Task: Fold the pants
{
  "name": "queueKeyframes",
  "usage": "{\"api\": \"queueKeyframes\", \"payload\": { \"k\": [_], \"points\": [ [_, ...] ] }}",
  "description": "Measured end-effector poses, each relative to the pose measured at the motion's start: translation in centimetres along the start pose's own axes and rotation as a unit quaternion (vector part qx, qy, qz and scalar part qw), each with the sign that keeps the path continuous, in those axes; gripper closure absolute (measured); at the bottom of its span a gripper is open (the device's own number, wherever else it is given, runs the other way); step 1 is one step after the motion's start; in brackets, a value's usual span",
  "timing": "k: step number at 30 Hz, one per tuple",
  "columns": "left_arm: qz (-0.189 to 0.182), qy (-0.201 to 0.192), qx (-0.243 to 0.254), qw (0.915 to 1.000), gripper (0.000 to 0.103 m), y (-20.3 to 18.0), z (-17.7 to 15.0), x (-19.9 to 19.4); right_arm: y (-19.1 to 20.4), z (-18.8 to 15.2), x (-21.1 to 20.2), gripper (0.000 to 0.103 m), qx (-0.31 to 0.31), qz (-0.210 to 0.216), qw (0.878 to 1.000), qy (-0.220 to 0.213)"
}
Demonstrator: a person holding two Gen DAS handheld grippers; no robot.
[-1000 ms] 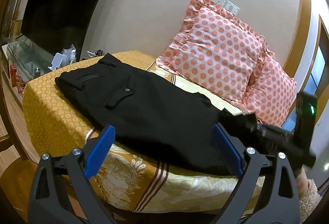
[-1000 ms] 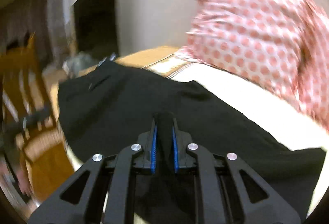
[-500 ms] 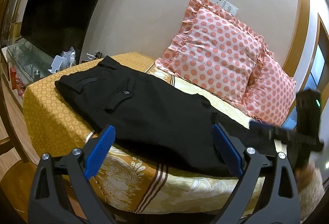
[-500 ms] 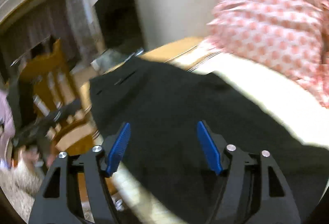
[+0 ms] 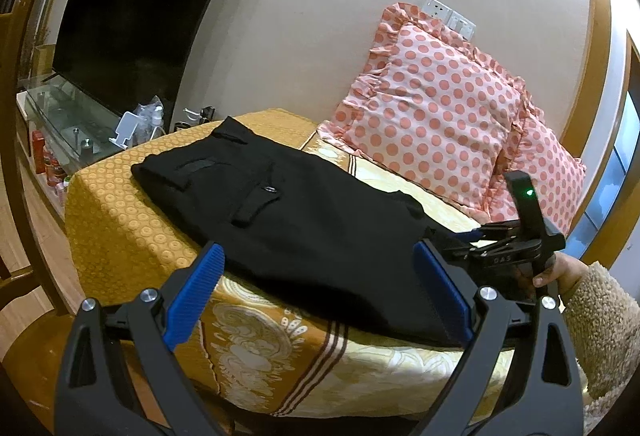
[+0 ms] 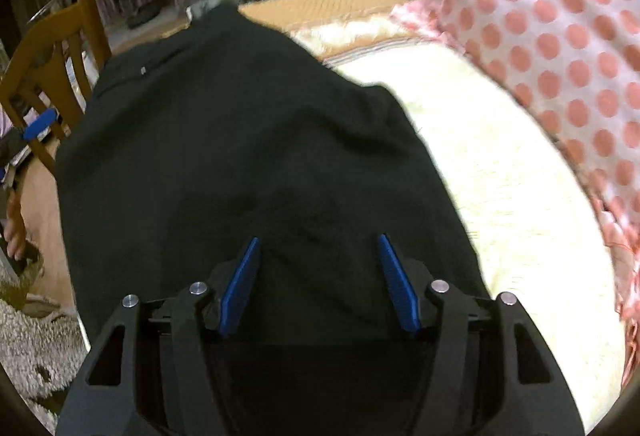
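Observation:
Black pants [image 5: 304, 228] lie flat across the yellow bedspread [image 5: 108, 204], waistband at the far left, legs running to the right. My left gripper [image 5: 318, 248] is open wide at the bed's near edge, just short of the pants, with nothing between its blue pads. My right gripper [image 6: 318, 238] points down over the leg end of the pants [image 6: 240, 156]. Its jaws are part-way apart and closing, the pads pressing on nothing, with the black cloth lying under the fingertips. A hand in a fuzzy sleeve [image 5: 592, 308] holds it at the right.
Two pink polka-dot pillows [image 5: 432, 116] lean on the wall behind the pants. A dark TV [image 5: 136, 16] on a glass stand [image 5: 60, 116] with small items stands at the far left. A wooden chair [image 6: 52, 48] is beside the bed, with a shaggy rug [image 6: 32, 348] below.
My right gripper let go of the pinched black cloth, opened, then drew back toward the leg end and tipped downward. The left gripper and the pants stayed put.

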State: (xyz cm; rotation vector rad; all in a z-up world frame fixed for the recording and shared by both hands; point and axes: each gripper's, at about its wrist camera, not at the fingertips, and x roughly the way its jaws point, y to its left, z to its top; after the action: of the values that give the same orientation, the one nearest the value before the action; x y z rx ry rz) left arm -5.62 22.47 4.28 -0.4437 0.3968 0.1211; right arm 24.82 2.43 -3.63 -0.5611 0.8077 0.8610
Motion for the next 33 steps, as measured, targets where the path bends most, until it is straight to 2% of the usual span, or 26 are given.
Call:
{"api": "queueKeyframes", "payload": {
  "k": [1, 2, 3, 4, 6, 12, 14, 15, 16, 17, 18, 20, 22, 24, 26, 28, 29, 30, 33],
  "points": [
    [0.001, 0.000, 0.001, 1.0000, 0.008, 0.0, 0.0, 0.1, 0.2, -0.1, -0.2, 0.053, -0.001, 0.007, 1.000, -0.008],
    [0.002, 0.001, 0.002, 1.0000, 0.008, 0.0, 0.1, 0.1, 0.3, -0.2, -0.4, 0.067, -0.005, 0.021, 1.000, -0.017],
    [0.004, 0.000, 0.004, 1.0000, 0.008, 0.1, 0.1, 0.2, 0.5, -0.4, -0.5, 0.075, -0.009, 0.026, 0.999, -0.023],
    [0.005, 0.001, 0.004, 1.0000, 0.008, 0.1, 0.2, 0.3, 0.5, -0.4, -0.6, 0.078, -0.011, 0.027, 0.999, -0.026],
    [0.007, 0.004, 0.001, 1.0000, 0.007, 0.4, 0.3, 0.7, 0.5, -0.8, -0.7, 0.093, -0.014, 0.029, 0.999, -0.039],
    [0.008, 0.006, -0.001, 1.0000, 0.007, 0.4, 0.5, 1.1, -1.3, 0.4, -1.5, 0.095, 0.023, -0.034, 0.996, -0.080],
    [0.011, 0.005, 0.005, 0.9999, 0.007, 0.4, 0.5, 1.0, -1.5, 0.4, -0.7, 0.090, 0.035, -0.045, 0.997, -0.060],
    [0.012, 0.005, 0.006, 0.9999, 0.007, 0.4, 0.4, 1.0, -1.3, 0.4, -0.3, 0.075, 0.034, -0.056, 0.997, -0.045],
    [0.014, 0.005, 0.007, 0.9999, 0.007, 0.5, 0.4, 1.0, -0.9, 0.4, -0.1, 0.065, 0.031, -0.083, 0.995, -0.038],
    [0.017, 0.006, 0.007, 0.9998, 0.007, 0.7, 0.4, 1.0, -0.5, 0.5, -0.5, 0.031, 0.027, -0.113, 0.993, -0.037],
    [0.020, 0.008, 0.006, 0.9997, 0.007, 0.9, 0.5, 1.0, -0.2, 0.7, -0.8, 0.007, 0.030, -0.122, 0.991, -0.041],
    [0.025, 0.011, 0.000, 0.9996, 0.007, 1.4, 0.6, 0.9, 0.2, 0.5, -2.8, 0.008, 0.041, -0.119, 0.989, -0.079],
    [0.028, 0.009, -0.006, 0.9996, 0.007, 2.1, 0.9, 0.8, 1.0, -0.2, -4.9, 0.013, 0.045, -0.094, 0.988, -0.115],
    [0.032, 0.009, -0.009, 0.9994, 0.007, 2.5, 1.2, 0.8, 2.8, -1.0, -6.1, 0.021, 0.038, -0.074, 0.989, -0.124],
    [0.031, 0.011, -0.016, 0.9993, 0.007, 3.0, 1.6, 1.0, 5.2, -1.8, -6.2, 0.022, 0.009, -0.080, 0.991, -0.111],
    [0.026, 0.019, -0.023, 0.9992, 0.007, 3.4, 2.0, 1.3, 8.0, -2.6, -5.1, 0.023, -0.033, -0.100, 0.992, -0.072],
    [0.021, 0.025, -0.026, 0.9991, 0.007, 3.6, 2.2, 1.7, 9.3, -3.2, -4.2, 0.028, -0.054, -0.117, 0.990, -0.056],
    [0.020, 0.030, -0.029, 0.9989, 0.007, 3.8, 2.4, 2.0, 9.8, -3.6, -4.4, 0.029, -0.061, -0.129, 0.987, -0.069],
    [0.017, 0.059, -0.052, 0.9968, 0.007, 4.7, 3.1, 3.5, 10.1, -4.1, -4.8, 0.030, -0.039, -0.120, 0.991, -0.047]
  ]
}}
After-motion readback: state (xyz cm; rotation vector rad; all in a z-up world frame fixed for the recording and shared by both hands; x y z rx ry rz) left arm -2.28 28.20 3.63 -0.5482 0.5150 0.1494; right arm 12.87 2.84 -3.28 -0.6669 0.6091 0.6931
